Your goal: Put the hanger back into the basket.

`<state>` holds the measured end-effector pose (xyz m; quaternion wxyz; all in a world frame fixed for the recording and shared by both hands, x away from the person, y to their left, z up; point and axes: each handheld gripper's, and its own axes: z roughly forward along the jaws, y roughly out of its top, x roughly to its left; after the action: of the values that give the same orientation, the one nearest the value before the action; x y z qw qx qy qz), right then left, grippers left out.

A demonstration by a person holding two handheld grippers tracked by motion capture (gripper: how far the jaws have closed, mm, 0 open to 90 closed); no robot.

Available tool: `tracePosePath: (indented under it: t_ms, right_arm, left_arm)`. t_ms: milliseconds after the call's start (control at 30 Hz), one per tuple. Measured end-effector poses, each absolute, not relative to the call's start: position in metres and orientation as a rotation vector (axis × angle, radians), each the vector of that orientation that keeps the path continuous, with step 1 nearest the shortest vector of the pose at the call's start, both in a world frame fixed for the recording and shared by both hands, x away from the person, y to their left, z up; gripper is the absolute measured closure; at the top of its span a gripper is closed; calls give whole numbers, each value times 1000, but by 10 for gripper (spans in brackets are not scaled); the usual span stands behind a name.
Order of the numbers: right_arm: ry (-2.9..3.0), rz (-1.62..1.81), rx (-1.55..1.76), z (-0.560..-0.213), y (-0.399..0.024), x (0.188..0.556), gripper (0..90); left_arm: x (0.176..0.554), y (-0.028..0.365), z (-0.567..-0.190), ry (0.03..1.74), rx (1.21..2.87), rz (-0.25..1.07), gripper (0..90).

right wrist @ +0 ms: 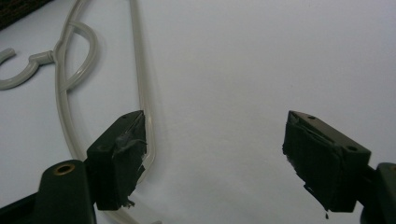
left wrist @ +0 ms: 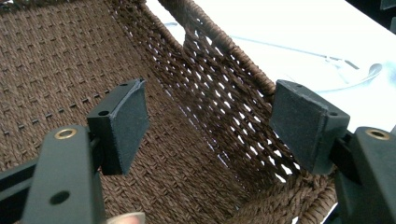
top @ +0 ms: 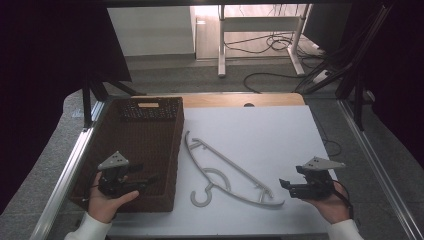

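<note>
Nearest the person, the right gripper (top: 286,186) hovered low over the white table (top: 280,130), its jaws wide apart and holding nothing. In the right gripper view one jaw sat just beside the near end of the hanger (right wrist: 140,70), close to the thin lower bar, though whether it touched could not be told. The left gripper (top: 150,179) hung over the near end of the basket (top: 176,150), jaws likewise spread and empty, with the woven side wall (left wrist: 219,84) showing between them.

The hanger (top: 225,172) lay flat on the table just to the right of the basket, apart from it, its hook (top: 200,196) curled toward the person and its long arms running away up the table.

It looked like moulded grey plastic: probably light, fairly stiff along the shoulders but springy in the thin bar, and smooth enough to slip in a loose pinch. Lying flat, it offered little height to grab. The thicker neck near the hook, or the shoulder arm close to the right gripper, seemed the best hold; the slender bar might flex or twist.

Farther off stood the basket's far end, dark, open-topped and stiff-sided, with room inside for the hanger.
</note>
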<state>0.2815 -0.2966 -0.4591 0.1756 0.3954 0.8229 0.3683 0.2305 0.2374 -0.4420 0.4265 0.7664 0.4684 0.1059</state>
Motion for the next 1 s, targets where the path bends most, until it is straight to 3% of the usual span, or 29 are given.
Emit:
tracePosePath:
  t_ms: [1000]
  right_arm:
    - [2398, 1031, 1108, -453, -287, 285, 343]
  left_arm:
    - [229, 237, -440, 1166, 1914, 270, 267]
